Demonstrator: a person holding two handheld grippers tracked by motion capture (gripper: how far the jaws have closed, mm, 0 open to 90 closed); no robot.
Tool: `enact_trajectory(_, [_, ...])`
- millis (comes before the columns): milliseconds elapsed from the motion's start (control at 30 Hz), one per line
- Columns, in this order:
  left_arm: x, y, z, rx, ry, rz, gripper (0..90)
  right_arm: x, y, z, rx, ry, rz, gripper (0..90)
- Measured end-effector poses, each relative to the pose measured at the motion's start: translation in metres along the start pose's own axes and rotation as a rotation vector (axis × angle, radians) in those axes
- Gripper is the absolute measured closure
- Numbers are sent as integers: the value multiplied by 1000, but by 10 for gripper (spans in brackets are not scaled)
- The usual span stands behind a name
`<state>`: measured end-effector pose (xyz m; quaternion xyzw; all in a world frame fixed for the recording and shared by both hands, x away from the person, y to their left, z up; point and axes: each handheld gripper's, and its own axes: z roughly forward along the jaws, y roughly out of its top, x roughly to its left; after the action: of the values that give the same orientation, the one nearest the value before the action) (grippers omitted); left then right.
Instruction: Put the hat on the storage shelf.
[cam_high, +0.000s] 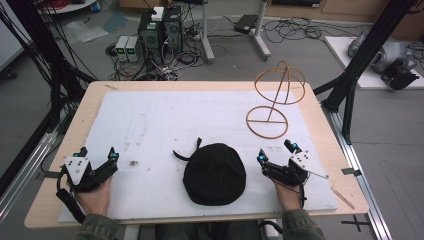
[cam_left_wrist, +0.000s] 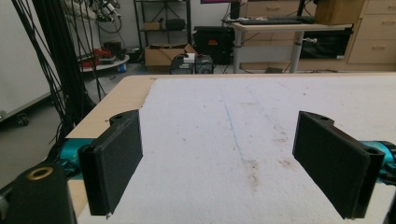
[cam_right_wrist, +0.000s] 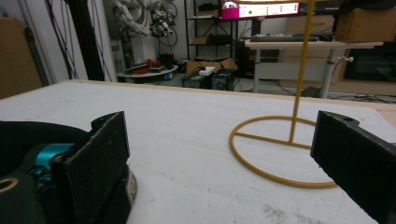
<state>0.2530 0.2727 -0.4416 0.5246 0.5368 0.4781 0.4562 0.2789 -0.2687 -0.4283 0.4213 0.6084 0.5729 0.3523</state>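
The black cap (cam_high: 214, 173), low at centre, looks soft and light; left claw (cam_high: 97, 155) and right claw (cam_high: 276, 151) are released; best pinch its rim.

A white mat (cam_high: 165, 120) covers most of the wooden worktop (cam_high: 90, 97), leaving bare wood along the edges. A small brown stain (cam_high: 134, 163) marks the mat toward the near left corner. Beyond the far edge, two computer towers (cam_high: 161, 29) stand on the grey floor among tangled cables (cam_high: 290, 27). A black frame post (cam_high: 370, 50) slants past the far right corner.
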Motion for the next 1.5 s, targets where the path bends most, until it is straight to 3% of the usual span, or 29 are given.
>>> enact_trajectory(333, [-1, 0, 1, 5, -6, -11, 163, 18, 2, 4, 10, 103, -8, 37])
enact_trajectory(533, [0, 0, 0, 6, -9, -13, 162, 28, 3, 6, 11, 155, -44, 37])
enact_trajectory(833, [0, 0, 1, 18, -10, -13, 163, 39, 2, 9, 37, 237, -33, 37])
enact_trajectory(1500, [1, 0, 2, 26, -14, -12, 169, 69, -1, 16, 75, 363, -67, 37])
